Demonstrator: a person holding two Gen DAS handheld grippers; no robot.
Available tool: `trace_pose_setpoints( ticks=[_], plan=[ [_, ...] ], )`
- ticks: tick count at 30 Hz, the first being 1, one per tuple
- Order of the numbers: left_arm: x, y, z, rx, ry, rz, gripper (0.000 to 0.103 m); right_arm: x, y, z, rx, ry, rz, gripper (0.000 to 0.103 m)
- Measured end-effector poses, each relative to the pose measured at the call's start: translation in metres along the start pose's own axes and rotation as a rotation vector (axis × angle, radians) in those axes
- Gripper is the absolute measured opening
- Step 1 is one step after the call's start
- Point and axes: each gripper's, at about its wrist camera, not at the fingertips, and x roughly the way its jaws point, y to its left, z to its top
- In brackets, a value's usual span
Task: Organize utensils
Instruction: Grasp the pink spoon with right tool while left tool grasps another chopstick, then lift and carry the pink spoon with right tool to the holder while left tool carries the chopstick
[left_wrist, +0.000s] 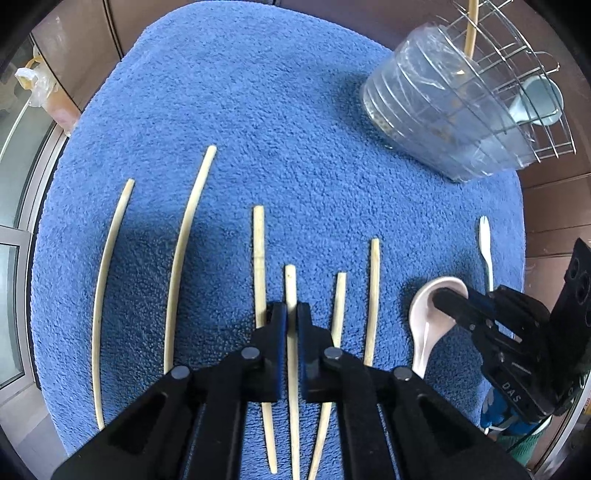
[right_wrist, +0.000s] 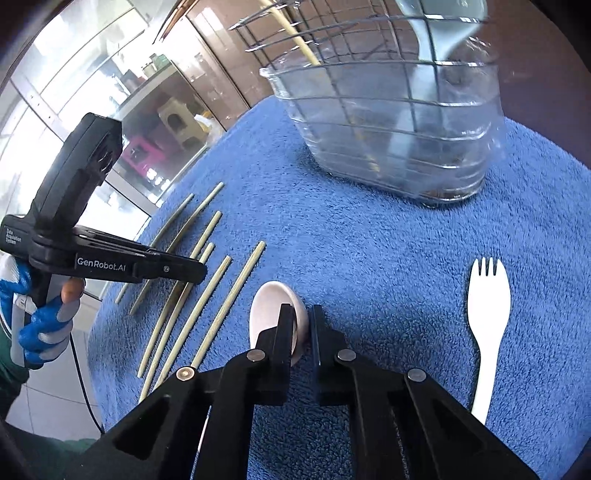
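Your left gripper (left_wrist: 291, 314) jaws are clamped on the middle chopstick (left_wrist: 290, 284); your right gripper (right_wrist: 303, 317) jaws pinch the white spoon (right_wrist: 271, 306) bowl's rim. Both lie on the blue towel (right_wrist: 369, 258).

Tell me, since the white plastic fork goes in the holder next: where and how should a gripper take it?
Probably at the narrow handle of the white plastic fork, coming from straight above, fingers either side. It lies flat on the blue towel with nothing touching it; the handle is slim enough to pinch, while the wide tined head is not.
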Motion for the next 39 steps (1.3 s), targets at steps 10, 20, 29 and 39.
trace_pose_setpoints(
  ticks=[10, 20, 29, 39],
  plan=[
    [-0.022, 0.010, -0.026, 0.020, -0.133, -0.059, 0.005, -0.042, 0.020, -0.017, -0.031, -0.100, -0.092, 0.008],
    [-0.087, 0.010, -0.093, 0.096, -0.413, -0.115, 0.005, -0.102, 0.066, -0.053, -0.086, -0.254, -0.236, 0.008],
    [-0.146, 0.018, -0.133, 0.064, -0.591, -0.161, 0.005, -0.141, 0.099, -0.091, -0.063, -0.389, -0.327, 0.008],
    [-0.189, 0.022, -0.182, 0.031, -0.747, -0.167, 0.005, -0.168, 0.147, -0.126, -0.023, -0.560, -0.440, 0.008]
  ],
)
